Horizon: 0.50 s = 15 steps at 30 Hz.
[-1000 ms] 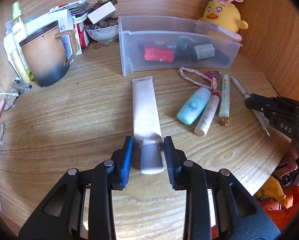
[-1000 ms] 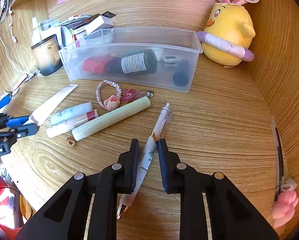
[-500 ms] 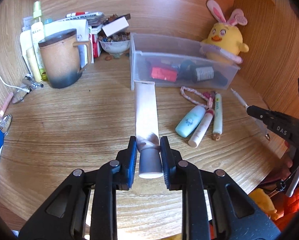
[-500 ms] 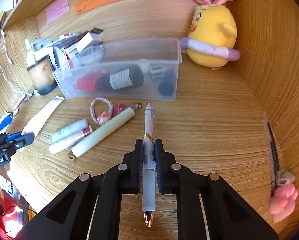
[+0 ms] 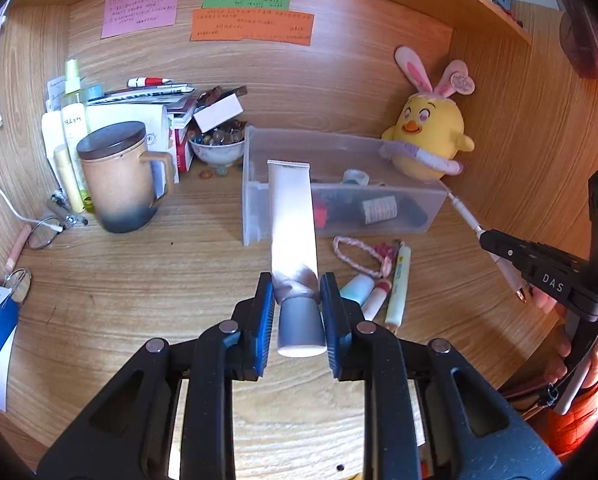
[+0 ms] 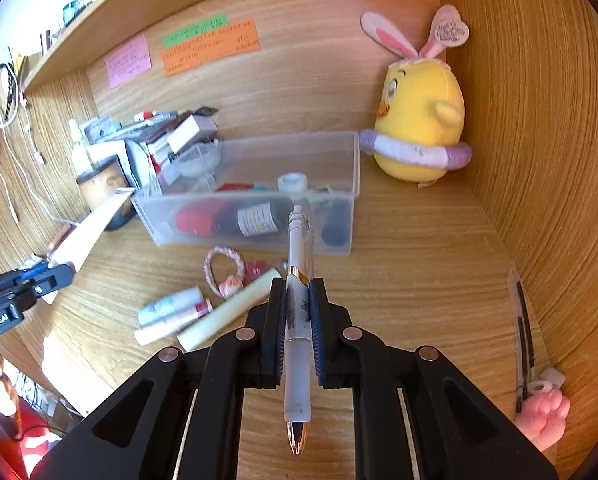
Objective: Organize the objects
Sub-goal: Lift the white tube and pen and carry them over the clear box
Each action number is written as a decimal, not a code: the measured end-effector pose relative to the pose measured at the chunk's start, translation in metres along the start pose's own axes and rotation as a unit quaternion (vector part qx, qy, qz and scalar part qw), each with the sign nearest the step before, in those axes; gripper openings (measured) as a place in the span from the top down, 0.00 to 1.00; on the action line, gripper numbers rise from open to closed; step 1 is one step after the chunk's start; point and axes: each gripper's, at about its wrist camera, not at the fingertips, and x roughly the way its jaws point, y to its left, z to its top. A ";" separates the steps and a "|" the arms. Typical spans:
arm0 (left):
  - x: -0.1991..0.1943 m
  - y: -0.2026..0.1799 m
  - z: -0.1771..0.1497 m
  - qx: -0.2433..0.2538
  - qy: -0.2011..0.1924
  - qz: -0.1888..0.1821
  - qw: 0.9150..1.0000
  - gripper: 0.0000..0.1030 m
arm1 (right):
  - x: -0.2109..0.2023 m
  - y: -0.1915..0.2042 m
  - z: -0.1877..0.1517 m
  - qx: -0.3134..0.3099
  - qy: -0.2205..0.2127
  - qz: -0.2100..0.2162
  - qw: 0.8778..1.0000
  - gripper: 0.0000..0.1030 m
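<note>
My left gripper [image 5: 297, 294] is shut on a white tube [image 5: 291, 216] near its grey cap and holds it above the desk, its flat end towards the clear plastic bin [image 5: 255, 216]. My right gripper [image 6: 297, 296] is shut on a white pen [image 6: 299, 280], lifted and pointing at the bin [image 6: 351, 184]. The bin holds a dark bottle [image 6: 255, 218], a red item and a tape roll. On the desk before the bin lie a small blue tube [image 5: 359, 284], a lip balm, a pale stick [image 5: 399, 284] and a braided bracelet [image 5: 355, 254].
A brown lidded mug [image 5: 117, 176], bottles, papers and a bowl of beads [image 5: 219, 142] crowd the back left. A yellow plush chick [image 5: 429, 132] stands right of the bin. Wooden walls close the back and right. A pink paw pen [image 6: 539, 400] lies at the far right.
Both grippers have risen: the tube and the pen, closed on while lying on the desk, are now lifted and held higher, nearer the bin.
</note>
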 end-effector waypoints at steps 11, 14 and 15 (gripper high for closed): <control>0.036 -0.012 0.035 -0.002 0.000 -0.024 1.000 0.78 | 0.015 0.005 0.036 -0.020 -0.023 -0.001 1.000 0.90; 0.048 -0.015 0.045 -0.003 0.009 -0.034 0.999 0.78 | 0.022 0.006 0.045 -0.021 -0.026 0.001 0.999 0.90; 0.050 -0.015 0.047 -0.005 0.010 -0.038 0.999 0.78 | 0.024 0.006 0.048 -0.021 -0.027 0.000 0.999 0.90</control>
